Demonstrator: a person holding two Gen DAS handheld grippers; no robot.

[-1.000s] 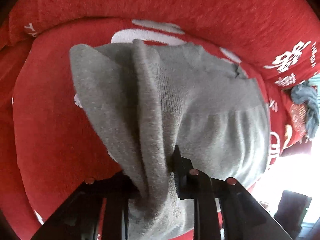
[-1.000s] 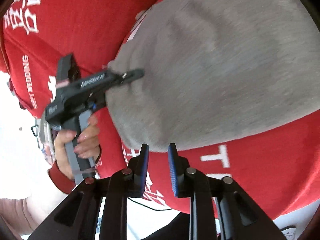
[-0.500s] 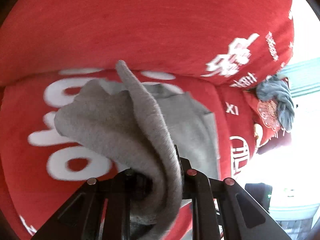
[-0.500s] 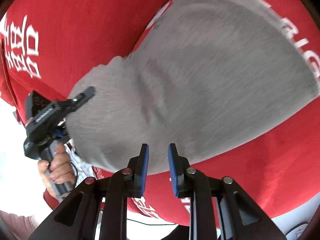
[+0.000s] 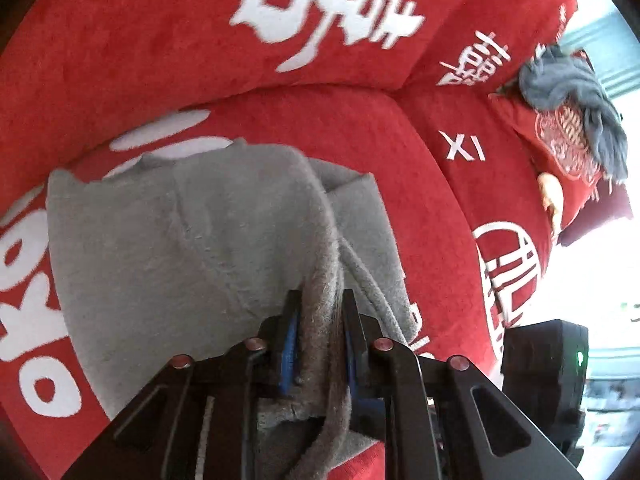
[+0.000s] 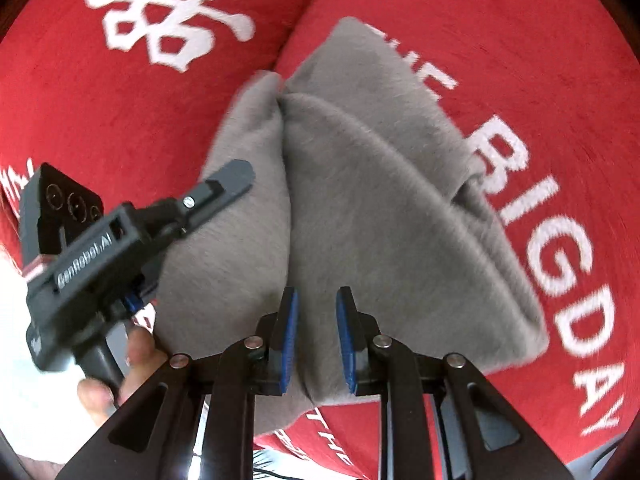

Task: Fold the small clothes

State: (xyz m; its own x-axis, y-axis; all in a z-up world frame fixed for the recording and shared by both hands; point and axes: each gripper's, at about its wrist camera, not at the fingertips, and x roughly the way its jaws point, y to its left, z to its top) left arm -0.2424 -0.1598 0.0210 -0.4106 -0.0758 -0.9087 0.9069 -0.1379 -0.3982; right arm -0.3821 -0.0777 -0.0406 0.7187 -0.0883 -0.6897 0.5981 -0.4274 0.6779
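A small grey knitted garment (image 5: 192, 248) lies on a red cushion (image 5: 360, 128) printed with large white lettering. The left gripper (image 5: 318, 336) is clenched on a bunched ridge of the grey fabric, which runs straight between its jaws and rises ahead of them. Compared with a second ago, this gripper has carried its pinched edge across the garment: the cloth that then hung spread out beyond the jaws is now doubled over, with one layer lying on another to the left of the jaws and a lower flap showing to their right. The right gripper (image 6: 316, 336) has its jaws nearly together with a narrow gap showing between the blue pads; they hover over the near edge of the garment, and whether they pinch any cloth cannot be told. From this side the left gripper and the hand (image 6: 120, 368) holding it appear to the left of the right jaws, now much closer than before. The fold looks well under way but not yet laid flat. Bare red cushion lies open beyond and to the right of both jaws; a raised red backrest (image 5: 200, 32) bounds the far side, and a crumpled blue-grey cloth (image 5: 572, 100) sits far off to the right.
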